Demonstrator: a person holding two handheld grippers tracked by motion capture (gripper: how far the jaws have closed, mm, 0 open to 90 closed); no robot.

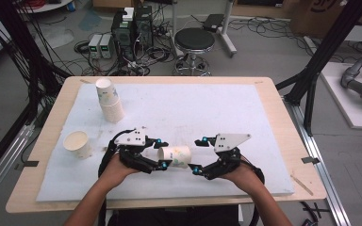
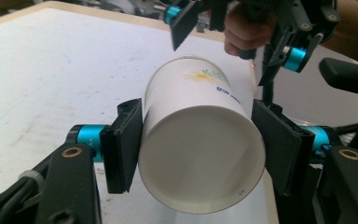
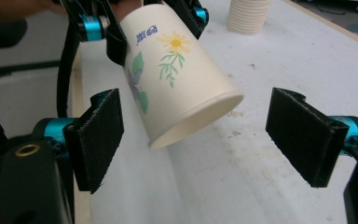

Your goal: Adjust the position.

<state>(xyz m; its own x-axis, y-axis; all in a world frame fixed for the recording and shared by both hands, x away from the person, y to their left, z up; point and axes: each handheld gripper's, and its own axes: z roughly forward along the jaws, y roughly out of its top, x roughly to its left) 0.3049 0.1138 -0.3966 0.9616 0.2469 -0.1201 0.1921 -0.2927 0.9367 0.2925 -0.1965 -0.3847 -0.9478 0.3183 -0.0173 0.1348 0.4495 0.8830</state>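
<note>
- In the high view, I have the left tongs (image 1: 162, 153) low and centre in the frame, closed on a paper cup (image 1: 175, 156) that lies sideways just above the white mat (image 1: 193, 113) on the table (image 1: 273, 94).
- In the left gripper view, both black pads press the sides of the paper cup (image 2: 200, 149) near its base end, which faces the camera in the middle of the frame; the cup is held clear of the mat.
- My right tongs (image 1: 199, 155) sit just right of the cup in the high view, jaws spread wide with nothing gripped.
- In the right gripper view, the right tongs (image 3: 193, 135) stand apart at lower left and lower right of the frame, and the cup's open rim (image 3: 200, 116) pokes into the gap between them without touching either pad.
- That same view shows the flower print on the paper cup (image 3: 175, 56) at upper centre, with the left tongs (image 3: 154, 21) clamped on it at the top of the frame.
- A stack of cups (image 1: 108, 100) stands upright at upper left of the mat in the high view, well apart from my hands.
- A single cup (image 1: 77, 143) stands upright at left, near the mat's edge.
</note>
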